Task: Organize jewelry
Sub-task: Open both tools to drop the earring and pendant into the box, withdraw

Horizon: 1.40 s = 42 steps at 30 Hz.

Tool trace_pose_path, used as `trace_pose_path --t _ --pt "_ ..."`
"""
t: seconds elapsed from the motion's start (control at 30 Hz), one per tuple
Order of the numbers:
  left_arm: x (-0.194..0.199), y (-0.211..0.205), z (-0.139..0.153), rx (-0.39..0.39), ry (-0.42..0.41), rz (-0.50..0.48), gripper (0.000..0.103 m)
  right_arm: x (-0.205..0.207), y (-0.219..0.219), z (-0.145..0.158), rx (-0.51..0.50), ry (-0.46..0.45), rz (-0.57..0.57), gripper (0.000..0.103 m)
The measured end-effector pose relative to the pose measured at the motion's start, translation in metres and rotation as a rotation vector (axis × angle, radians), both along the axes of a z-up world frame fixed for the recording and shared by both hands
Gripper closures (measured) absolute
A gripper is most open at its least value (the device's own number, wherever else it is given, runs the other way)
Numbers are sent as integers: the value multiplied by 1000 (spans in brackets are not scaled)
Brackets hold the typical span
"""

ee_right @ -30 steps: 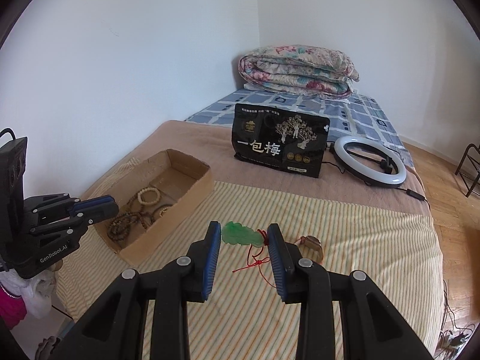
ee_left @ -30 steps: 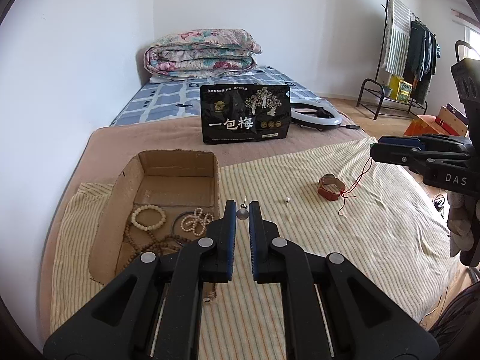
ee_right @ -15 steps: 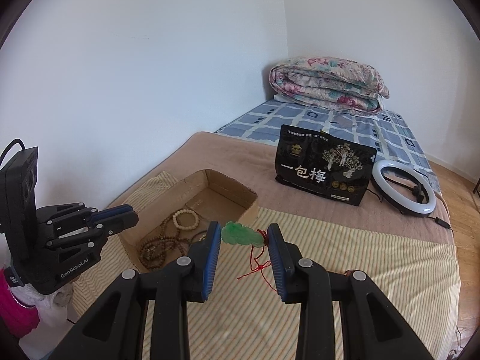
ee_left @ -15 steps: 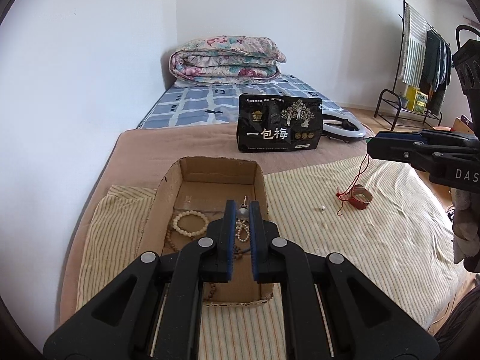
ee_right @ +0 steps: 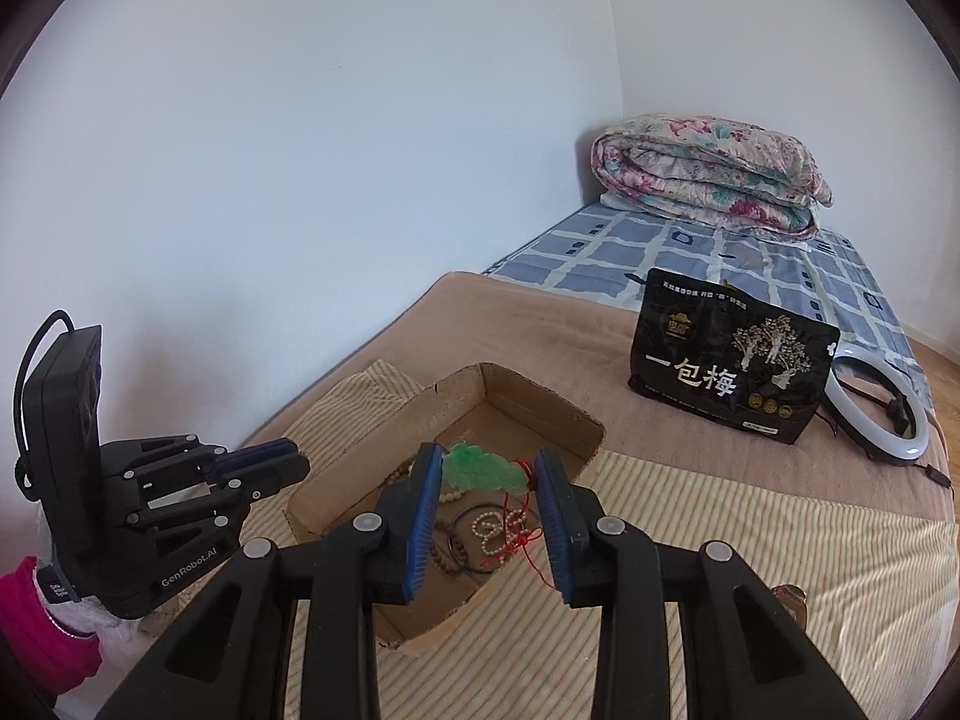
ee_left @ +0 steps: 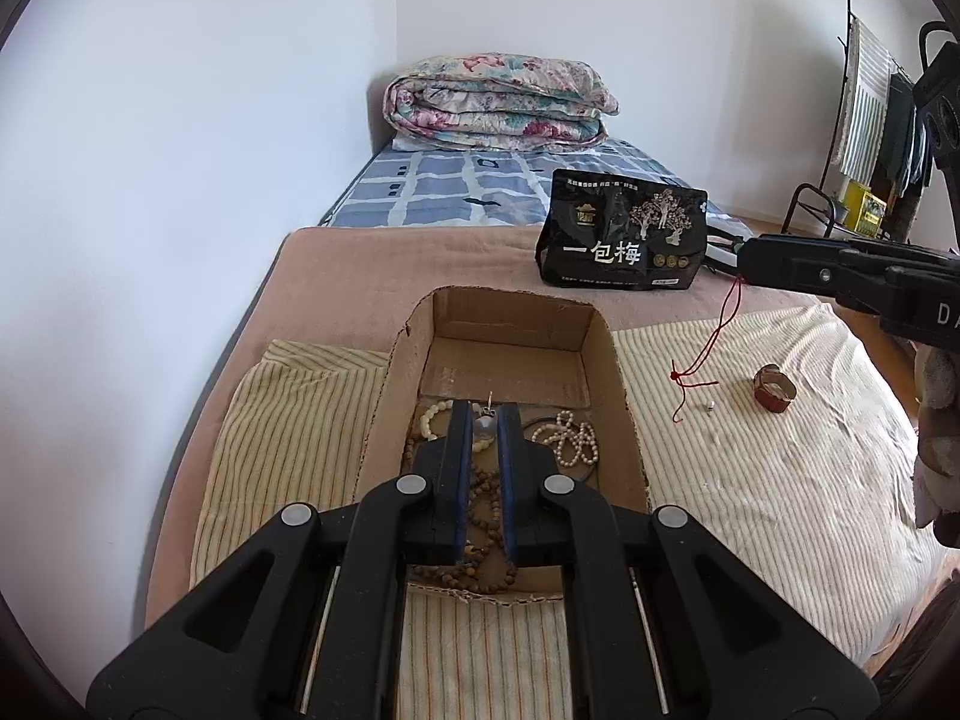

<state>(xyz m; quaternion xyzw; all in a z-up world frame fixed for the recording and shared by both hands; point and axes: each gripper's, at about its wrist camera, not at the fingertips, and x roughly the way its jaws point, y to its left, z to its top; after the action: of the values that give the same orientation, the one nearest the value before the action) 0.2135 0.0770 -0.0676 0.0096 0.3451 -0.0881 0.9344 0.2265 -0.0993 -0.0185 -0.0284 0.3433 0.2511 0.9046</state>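
Observation:
An open cardboard box (ee_left: 621, 396) (ee_right: 552, 420) lies on the striped cloth and holds bead bracelets and a pearl string (ee_left: 567, 435). My left gripper (ee_left: 485, 420) is shut on a small silver pearl earring (ee_left: 485, 425) and hangs over the box's near half. My right gripper (ee_right: 485, 468) is shut on a green jade pendant (ee_right: 480, 467) whose red cord (ee_right: 522, 531) dangles over the box. In the left wrist view the right gripper (ee_left: 750, 255) sits right of the box with the cord (ee_left: 708, 348) hanging.
A brown ring-shaped piece (ee_left: 774, 387) and a tiny white bead (ee_left: 710, 405) lie on the striped cloth right of the box. A black snack bag (ee_left: 621, 240) stands behind, a ring light (ee_right: 876, 408) beside it, a folded quilt (ee_left: 498, 102) at the far wall.
Both grippers have moved left toward the box with their pieces. The left one now hangs over the box's inside, and the right one has come over its near edge.

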Motion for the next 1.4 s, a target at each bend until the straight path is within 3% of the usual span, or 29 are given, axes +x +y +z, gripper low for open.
trace_pose_path --t 0.27,0.87,1.17,1.27,1.3,1.33,1.37,1.4 --pt "12 11 -12 -5 20 17 97 27 19 -10 3 7 -3 71" --pt "55 9 -45 -36 84 32 97 96 29 -63 -8 96 -44 71" --pt "62 0 -54 -16 107 11 97 104 32 -87 -37 141 -49 69" --pt "65 -1 -57 -14 125 15 96 103 30 -88 -37 142 -69 43" --pt "65 -2 -57 -12 129 18 94 103 28 -88 -37 135 -82 28" --pt "66 -2 -58 -10 132 24 80 102 27 -87 -35 128 -91 18" --pt "65 -2 -58 -10 130 30 60 101 25 -86 -34 123 -98 16" --pt "64 -2 -57 -12 122 35 52 101 24 -86 -36 123 -103 13"
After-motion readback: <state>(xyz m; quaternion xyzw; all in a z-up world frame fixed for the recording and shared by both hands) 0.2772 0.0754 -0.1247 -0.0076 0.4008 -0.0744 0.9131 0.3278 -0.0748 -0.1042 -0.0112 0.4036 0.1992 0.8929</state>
